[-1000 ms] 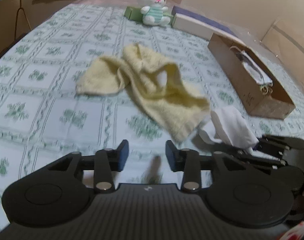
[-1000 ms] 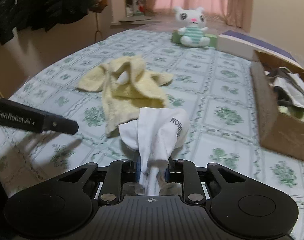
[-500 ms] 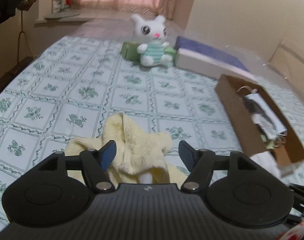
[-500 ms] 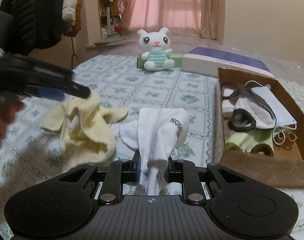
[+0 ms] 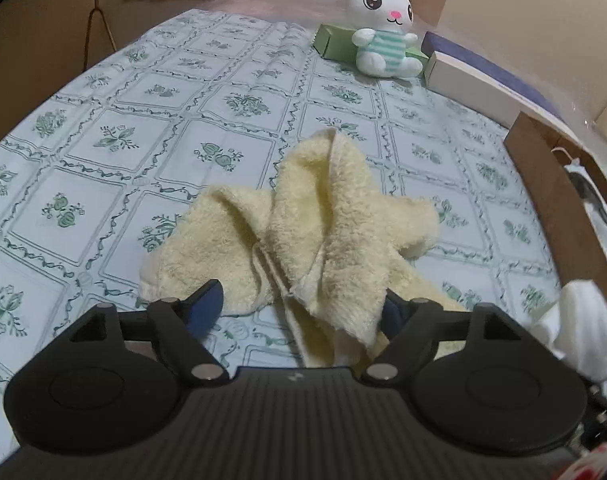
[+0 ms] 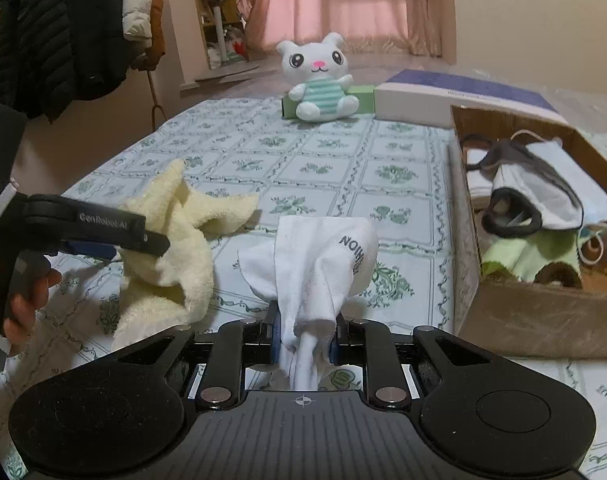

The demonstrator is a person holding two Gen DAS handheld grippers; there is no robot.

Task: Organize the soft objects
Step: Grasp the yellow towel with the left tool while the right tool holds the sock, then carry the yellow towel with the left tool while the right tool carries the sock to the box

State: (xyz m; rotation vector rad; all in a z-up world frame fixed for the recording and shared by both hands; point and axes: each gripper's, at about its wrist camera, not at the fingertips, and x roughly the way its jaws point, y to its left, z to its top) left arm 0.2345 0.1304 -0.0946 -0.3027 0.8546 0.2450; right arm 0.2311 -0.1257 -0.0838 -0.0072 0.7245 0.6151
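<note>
A crumpled pale yellow towel (image 5: 327, 216) lies on the patterned tablecloth (image 5: 143, 120). My left gripper (image 5: 301, 310) sits over its near edge with the jaws opening wide. The towel's folds rise between the fingers and drape over the right one, and the pads do not press on it. From the right wrist view the left gripper (image 6: 155, 246) reaches into the towel (image 6: 175, 248) from the left. My right gripper (image 6: 303, 340) is shut on a white sock-like cloth (image 6: 323, 256) with black lettering, bunched upright just left of the cardboard box (image 6: 523, 312). The cloth (image 5: 579, 320) also shows at the left view's right edge.
The open cardboard box (image 5: 543, 200) on the right holds face masks, a green cloth and other small items. A white plush bunny (image 6: 319, 80) sits at the far end against a green box (image 6: 363, 98) and a white-and-blue box (image 6: 443, 100). Coats hang at the left.
The left gripper moved forward onto the towel and its jaws spread wider, so the towel now stands between its fingers. The right gripper kept its hold on the white cloth and shifted slightly.
</note>
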